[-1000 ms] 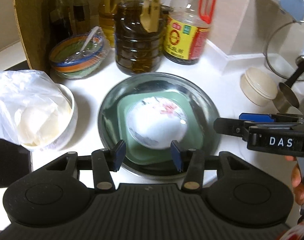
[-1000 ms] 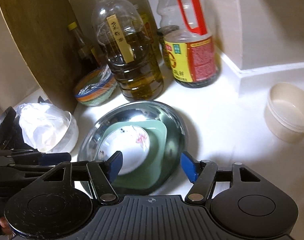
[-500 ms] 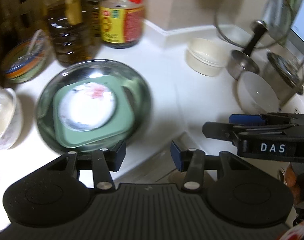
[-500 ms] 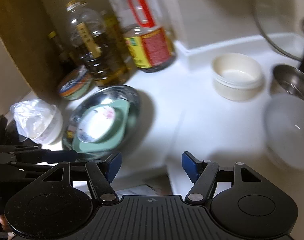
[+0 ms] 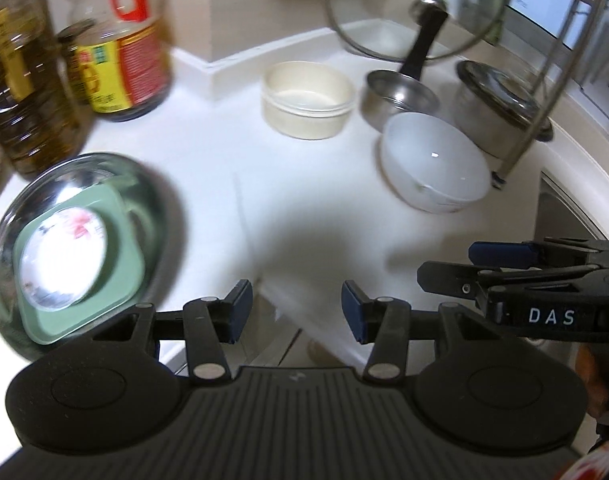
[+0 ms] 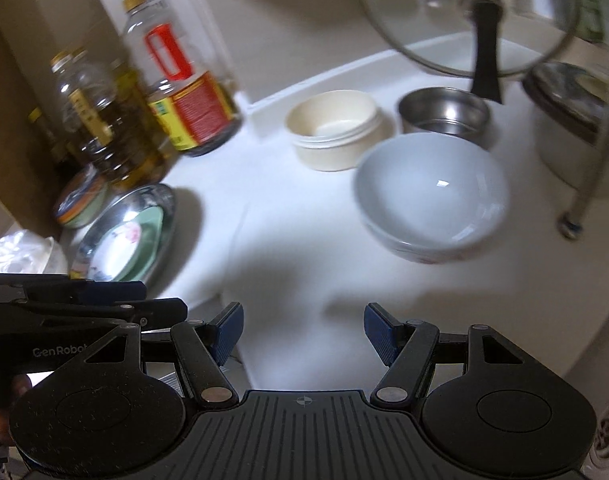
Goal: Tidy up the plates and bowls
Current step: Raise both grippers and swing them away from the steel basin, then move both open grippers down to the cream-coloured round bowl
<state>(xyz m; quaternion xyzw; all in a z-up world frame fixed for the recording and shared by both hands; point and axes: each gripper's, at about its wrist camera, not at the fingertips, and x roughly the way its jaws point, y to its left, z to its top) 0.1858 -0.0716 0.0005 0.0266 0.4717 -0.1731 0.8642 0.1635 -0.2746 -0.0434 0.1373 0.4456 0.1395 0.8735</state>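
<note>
A steel plate point(image 5: 160, 196) on the white counter holds a green square plate point(image 5: 124, 280) with a small white flowered dish point(image 5: 60, 256) on top; the stack also shows in the right wrist view point(image 6: 160, 208). A white bowl point(image 5: 432, 164) point(image 6: 428, 192) stands on the counter to the right. A cream bowl point(image 5: 308, 100) point(image 6: 336, 132) sits behind it. My left gripper point(image 5: 292, 308) is open and empty at the counter's front edge. My right gripper point(image 6: 300, 332) is open and empty, in front of the white bowl.
Oil and sauce bottles point(image 5: 120, 40) stand at the back left. A steel saucepan point(image 5: 400, 96), a glass lid point(image 5: 408, 8), a lidded pot point(image 5: 500, 108) and a rack leg point(image 6: 568, 224) crowd the back right. A striped bowl point(image 6: 80, 200) sits by the bottles. The sink point(image 6: 608, 440) lies right.
Both grippers have swung right, away from the stacked plates. The white bowl, saucepan and lidded pot have come into view. Both grippers stay open.
</note>
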